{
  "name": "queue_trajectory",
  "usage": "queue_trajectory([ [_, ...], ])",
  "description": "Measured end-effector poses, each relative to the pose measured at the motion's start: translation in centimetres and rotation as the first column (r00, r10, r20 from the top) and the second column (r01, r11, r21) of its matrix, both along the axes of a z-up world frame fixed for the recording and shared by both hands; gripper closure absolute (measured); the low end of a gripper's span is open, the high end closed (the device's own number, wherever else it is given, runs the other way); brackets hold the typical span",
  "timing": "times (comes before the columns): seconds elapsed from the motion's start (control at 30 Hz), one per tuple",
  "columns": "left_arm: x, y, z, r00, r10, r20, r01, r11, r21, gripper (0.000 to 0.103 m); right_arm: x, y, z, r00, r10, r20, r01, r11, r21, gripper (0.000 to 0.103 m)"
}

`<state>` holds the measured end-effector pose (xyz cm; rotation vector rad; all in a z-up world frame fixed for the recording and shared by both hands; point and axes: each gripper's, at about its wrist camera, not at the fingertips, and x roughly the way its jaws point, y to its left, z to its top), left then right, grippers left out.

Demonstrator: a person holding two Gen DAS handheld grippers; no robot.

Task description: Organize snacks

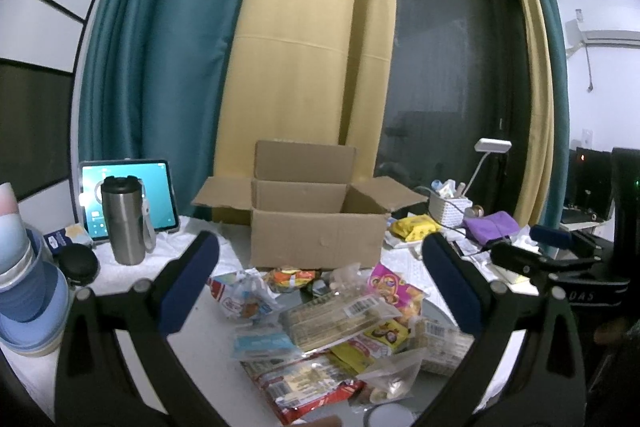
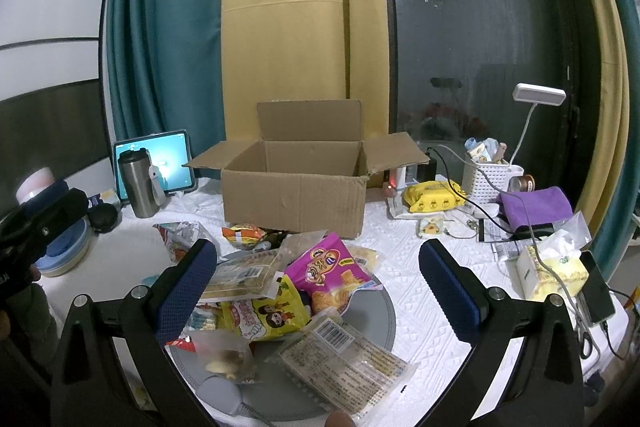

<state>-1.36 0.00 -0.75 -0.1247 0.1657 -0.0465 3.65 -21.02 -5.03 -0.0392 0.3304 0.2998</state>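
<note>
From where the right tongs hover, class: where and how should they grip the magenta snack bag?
Grip the magenta snack bag by its flat upper edge, coming from above. It lies on top of the pile, tilted, so that thin sealed edge is probably easiest to pinch.

left gripper (image 1: 320,287): black curved arms, silver screws, dark blue textured pads (image 1: 192,283) | right gripper (image 2: 318,287): same black frame, round silver screws, blue mesh-patterned pads (image 2: 188,291) | white lettering on black body

A lived-in home room: floor-length teal and yellow curtains (image 2: 224,27) frame a dark glass door (image 2: 480,27). The white-clothed tabletop (image 2: 412,259) carries a steel travel mug (image 2: 138,185), propped tablet (image 2: 168,163), tissue pack (image 2: 552,271) and white desk lamp (image 2: 539,94).
</note>
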Motion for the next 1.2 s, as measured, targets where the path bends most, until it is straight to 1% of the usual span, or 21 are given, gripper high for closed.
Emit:
queue_trajectory([
  [1.2, -0.19, -0.19, 0.02, 1.000, -0.002, 0.005, 0.002, 1.000, 0.000, 0.001, -0.06, -0.33, -0.08, 1.000, -0.002, -0.005, 0.002, 1.000, 0.003, 0.000],
])
